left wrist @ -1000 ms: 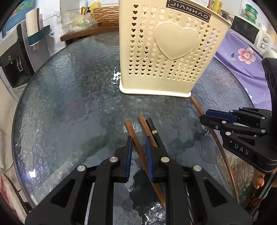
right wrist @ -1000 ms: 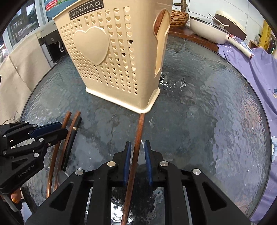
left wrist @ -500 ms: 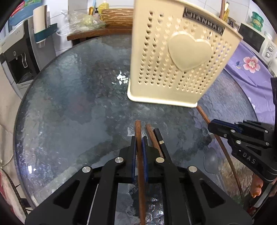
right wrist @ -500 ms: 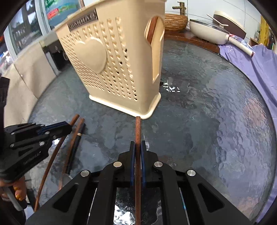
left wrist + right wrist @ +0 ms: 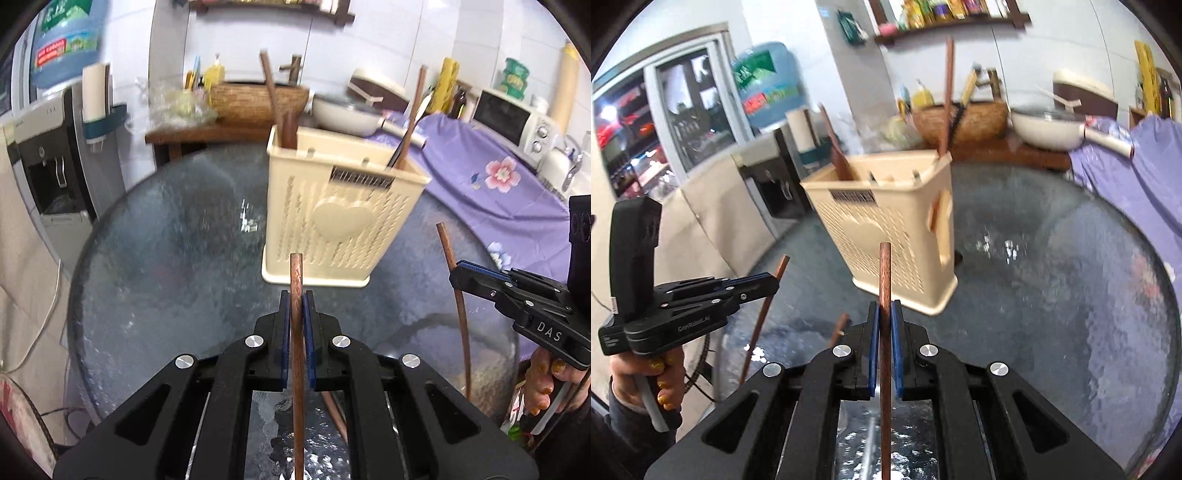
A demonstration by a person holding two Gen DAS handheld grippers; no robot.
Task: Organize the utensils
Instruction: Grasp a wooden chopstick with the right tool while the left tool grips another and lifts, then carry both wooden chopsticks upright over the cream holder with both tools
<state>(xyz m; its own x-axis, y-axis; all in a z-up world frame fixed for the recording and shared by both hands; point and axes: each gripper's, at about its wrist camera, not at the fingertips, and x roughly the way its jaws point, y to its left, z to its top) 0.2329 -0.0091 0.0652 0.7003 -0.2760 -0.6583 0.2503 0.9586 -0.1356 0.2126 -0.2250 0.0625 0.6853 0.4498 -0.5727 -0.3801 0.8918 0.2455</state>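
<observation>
Brown wooden chopsticks, one (image 5: 296,325) in the left gripper (image 5: 295,317) jaws, one (image 5: 885,332) in the right gripper (image 5: 885,328), are clamped tip-forward to drop into the far cream perforated plastic holder (image 5: 340,221).

Out past the far edge of your round glass tabletop (image 5: 155,258) there's a woven basket (image 5: 258,105) sitting on a dark wooden side table (image 5: 207,133), with a white pan (image 5: 347,116) just to its right. Look left and you've got a water dispenser (image 5: 55,162) carrying a blue bottle (image 5: 64,40) on top. Swing right: a purple floral cloth (image 5: 491,192) drapes over the counter, and a white microwave (image 5: 513,125) stands on it with a green tin (image 5: 515,79) above. High on the wall, a wooden shelf (image 5: 953,18) is packed with packets.
</observation>
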